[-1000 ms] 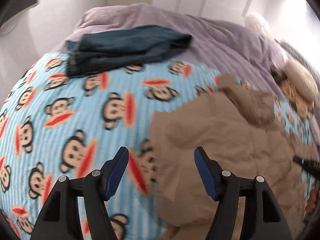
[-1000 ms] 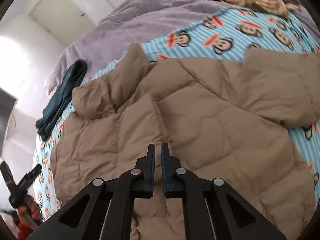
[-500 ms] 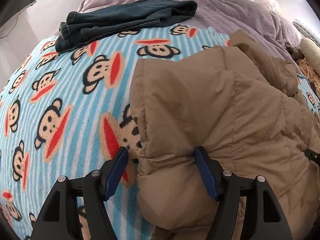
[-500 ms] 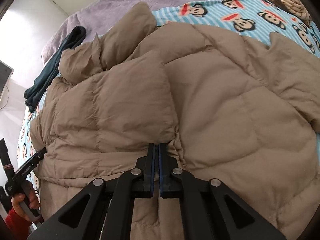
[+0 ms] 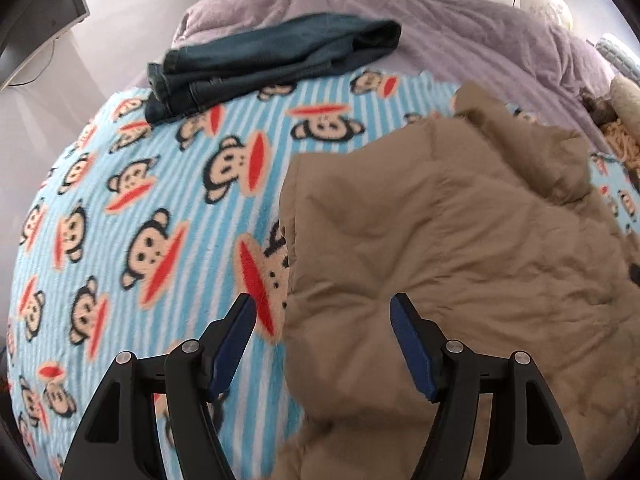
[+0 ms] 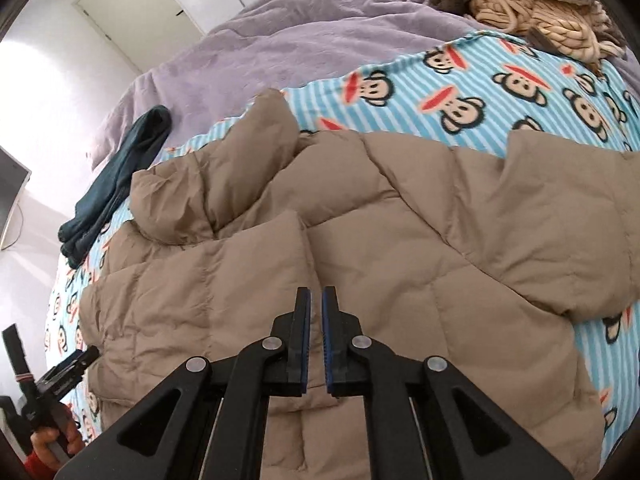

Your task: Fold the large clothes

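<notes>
Left gripper (image 5: 322,322): I read the jaws as spread wide, holding nothing, straddling the jacket's near-left edge from above.
Jeans (image 5: 272,66): folded, far left, half on the purple blanket (image 5: 440,32).
Monkey blanket (image 5: 120,220): open room to the left of the jacket.
Jacket (image 6: 360,248): tan, quilted, lying on the monkey blanket; long axis runs left to right in my right view, with one flap folded onto the body.
Right gripper (image 6: 316,300): jaws nearly together with a thin gap, nothing between them, above the jacket's middle.
Right edge: the sleeve reaches the frame edge, with a strip of blanket beyond.
</notes>
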`<state>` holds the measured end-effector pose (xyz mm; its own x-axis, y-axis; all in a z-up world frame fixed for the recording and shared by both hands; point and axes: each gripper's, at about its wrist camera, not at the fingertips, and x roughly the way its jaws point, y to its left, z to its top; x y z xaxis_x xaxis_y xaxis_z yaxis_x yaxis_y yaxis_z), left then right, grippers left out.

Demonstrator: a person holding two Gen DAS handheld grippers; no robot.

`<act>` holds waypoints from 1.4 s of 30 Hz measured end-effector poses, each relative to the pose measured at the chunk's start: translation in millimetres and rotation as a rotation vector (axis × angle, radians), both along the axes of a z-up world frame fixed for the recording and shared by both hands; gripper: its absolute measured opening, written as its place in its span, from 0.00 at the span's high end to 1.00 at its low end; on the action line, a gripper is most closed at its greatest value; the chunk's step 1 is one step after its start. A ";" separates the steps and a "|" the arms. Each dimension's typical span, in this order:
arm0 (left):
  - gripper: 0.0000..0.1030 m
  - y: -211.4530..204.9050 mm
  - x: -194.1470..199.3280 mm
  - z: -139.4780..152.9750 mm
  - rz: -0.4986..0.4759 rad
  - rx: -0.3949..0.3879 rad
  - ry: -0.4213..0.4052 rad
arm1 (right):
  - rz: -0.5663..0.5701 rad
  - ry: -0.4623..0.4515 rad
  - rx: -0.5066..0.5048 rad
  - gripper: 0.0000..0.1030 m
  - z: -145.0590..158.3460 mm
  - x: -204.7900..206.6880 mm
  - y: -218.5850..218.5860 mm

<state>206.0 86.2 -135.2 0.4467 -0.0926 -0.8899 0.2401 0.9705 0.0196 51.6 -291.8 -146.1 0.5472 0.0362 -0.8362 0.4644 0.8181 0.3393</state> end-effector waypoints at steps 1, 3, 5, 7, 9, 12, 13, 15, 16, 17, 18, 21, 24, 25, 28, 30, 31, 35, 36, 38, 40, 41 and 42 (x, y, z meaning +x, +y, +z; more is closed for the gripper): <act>0.31 -1.4 -5.8 6.7 -0.006 -0.007 -0.001 | 0.007 0.002 0.009 0.94 -0.2 -1.1 0.5; 0.31 -6.4 -15.4 15.1 -0.017 -0.009 0.000 | 0.015 0.012 0.044 0.94 0.0 -7.8 0.3; 0.31 -17.7 -27.4 23.3 -0.032 -0.001 0.002 | 0.013 0.027 0.081 0.93 -2.6 -22.6 -2.6; 0.31 -30.4 -39.4 28.8 -0.039 0.010 0.003 | -0.001 0.044 0.102 0.93 -3.2 -32.8 -5.2; 0.31 -44.1 -52.7 32.1 -0.055 0.002 0.013 | -0.018 0.058 0.142 0.90 -2.9 -49.5 -13.2; 0.31 -72.2 -72.0 32.6 -0.099 0.007 0.032 | -0.034 0.072 0.166 0.57 -0.6 -72.6 -26.3; 0.31 -81.0 -76.9 32.4 -0.111 0.011 0.038 | -0.040 0.072 0.166 0.52 0.8 -79.3 -31.5; 0.31 -101.3 -89.3 31.7 -0.131 0.001 0.055 | -0.054 0.063 0.169 0.50 6.0 -97.0 -45.7; 0.31 -108.6 -94.2 31.0 -0.135 -0.005 0.062 | -0.058 0.064 0.172 0.50 7.6 -101.9 -50.7; 0.31 -116.8 -99.2 30.3 -0.140 -0.011 0.072 | -0.068 0.065 0.180 0.49 9.3 -110.9 -59.8; 0.26 -124.6 -103.8 29.6 -0.143 -0.017 0.078 | -0.078 0.062 0.192 0.45 10.8 -118.0 -67.3; 0.00 -148.5 -118.8 32.5 -0.147 -0.034 0.062 | -0.105 0.050 0.210 0.29 15.0 -138.6 -89.2; 0.00 -171.8 -129.0 35.2 -0.177 -0.023 0.066 | -0.136 0.034 0.217 0.27 18.4 -157.6 -111.1; 0.00 -178.9 -132.2 35.2 -0.183 -0.019 0.068 | -0.143 0.032 0.222 0.27 18.8 -160.7 -116.1; 0.00 -196.2 -141.2 35.4 -0.198 -0.023 0.079 | -0.178 0.024 0.245 0.16 17.1 -174.2 -139.0; 0.00 -205.3 -145.3 34.9 -0.202 -0.016 0.078 | -0.207 0.011 0.255 0.16 15.8 -183.1 -156.8; 0.00 -209.5 -147.1 34.6 -0.203 -0.011 0.077 | -0.218 0.008 0.258 0.16 15.2 -185.2 -162.4; 0.00 -219.9 -149.9 31.4 -0.192 -0.009 0.084 | -0.304 -0.040 0.298 0.03 9.0 -200.5 -194.9; 0.00 -222.6 -149.7 30.1 -0.189 -0.006 0.087 | -0.325 -0.052 0.309 0.00 7.1 -204.1 -202.4; 0.00 -227.0 -149.7 27.0 -0.183 0.002 0.091 | -0.367 -0.077 0.334 0.00 1.6 -209.6 -216.6; 0.00 -232.1 -149.5 22.7 -0.181 0.011 0.101 | -0.393 -0.082 0.370 0.00 -5.5 -213.6 -228.3; 0.00 -234.3 -149.4 20.8 -0.180 0.018 0.104 | -0.405 -0.076 0.390 0.00 -9.9 -214.9 -236.1; 0.00 -237.0 -148.9 18.2 -0.176 0.026 0.111 | -0.422 -0.063 0.403 0.00 -15.6 -216.2 -245.1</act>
<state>57.1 -150.7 -117.0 0.3250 -0.1371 -0.9357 0.4084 0.9128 0.0081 -164.6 -536.9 -161.7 0.6318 0.1124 -0.7670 0.6907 0.3675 0.6228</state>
